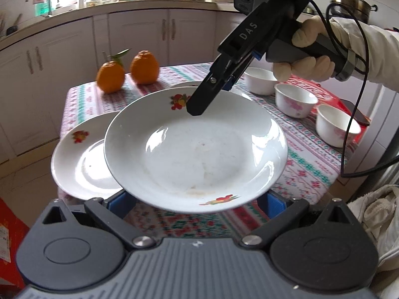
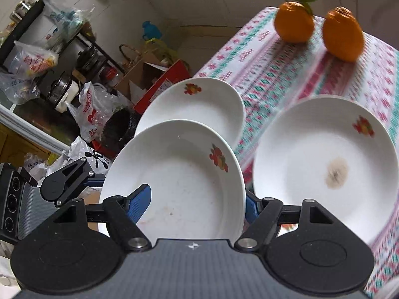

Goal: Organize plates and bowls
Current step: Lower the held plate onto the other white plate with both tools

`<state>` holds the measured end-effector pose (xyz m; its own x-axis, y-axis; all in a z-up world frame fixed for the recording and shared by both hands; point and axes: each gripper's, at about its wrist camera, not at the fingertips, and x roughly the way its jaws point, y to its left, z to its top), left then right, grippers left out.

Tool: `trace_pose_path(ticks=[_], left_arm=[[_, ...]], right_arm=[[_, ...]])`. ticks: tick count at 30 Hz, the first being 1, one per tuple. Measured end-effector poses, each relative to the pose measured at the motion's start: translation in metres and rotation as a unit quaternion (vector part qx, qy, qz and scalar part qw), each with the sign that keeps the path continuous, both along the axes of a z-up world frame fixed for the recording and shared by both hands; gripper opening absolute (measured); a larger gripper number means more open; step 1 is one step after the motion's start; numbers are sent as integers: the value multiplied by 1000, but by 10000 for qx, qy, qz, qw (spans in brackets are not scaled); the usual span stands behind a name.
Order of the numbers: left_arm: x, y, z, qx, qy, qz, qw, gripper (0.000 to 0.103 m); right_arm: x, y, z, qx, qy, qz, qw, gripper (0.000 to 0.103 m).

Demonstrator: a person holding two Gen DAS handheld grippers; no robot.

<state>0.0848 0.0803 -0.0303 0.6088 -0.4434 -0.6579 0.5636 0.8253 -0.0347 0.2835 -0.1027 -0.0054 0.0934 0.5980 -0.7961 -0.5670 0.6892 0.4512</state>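
Note:
A white plate with fruit decals [image 1: 194, 147] hangs in the air above the table. My right gripper [image 1: 197, 108] is shut on its far rim; in the right wrist view the plate [image 2: 179, 179] sits between the blue pads [image 2: 139, 205]. My left gripper [image 1: 197, 206] is below the plate's near rim with its jaws spread wide. A second plate [image 1: 79, 164] lies at the table's left edge, also in the right wrist view [image 2: 199, 104]. A third plate with a brown stain [image 2: 321, 159] lies on the table. Three small white bowls [image 1: 294, 99] stand at right.
Two oranges [image 1: 127, 71] stand at the table's far left end. A dark phone [image 1: 359, 117] and a red item lie by the bowls. Kitchen cabinets [image 1: 139, 35] run behind. Bags, pots and boxes [image 2: 82, 79] clutter the floor beside the table.

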Motion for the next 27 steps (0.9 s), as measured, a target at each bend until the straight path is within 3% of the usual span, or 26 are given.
trace_pose_path(ticks=[13,27], left_arm=[[20,29,-5,48,77,355,9993,102],[40,42,-12,16,173,488,9987,102]], right_arm=[[35,45,-10,-26,132,332,9994,80],[60,62,-20,-56,184,390,9991,80]])
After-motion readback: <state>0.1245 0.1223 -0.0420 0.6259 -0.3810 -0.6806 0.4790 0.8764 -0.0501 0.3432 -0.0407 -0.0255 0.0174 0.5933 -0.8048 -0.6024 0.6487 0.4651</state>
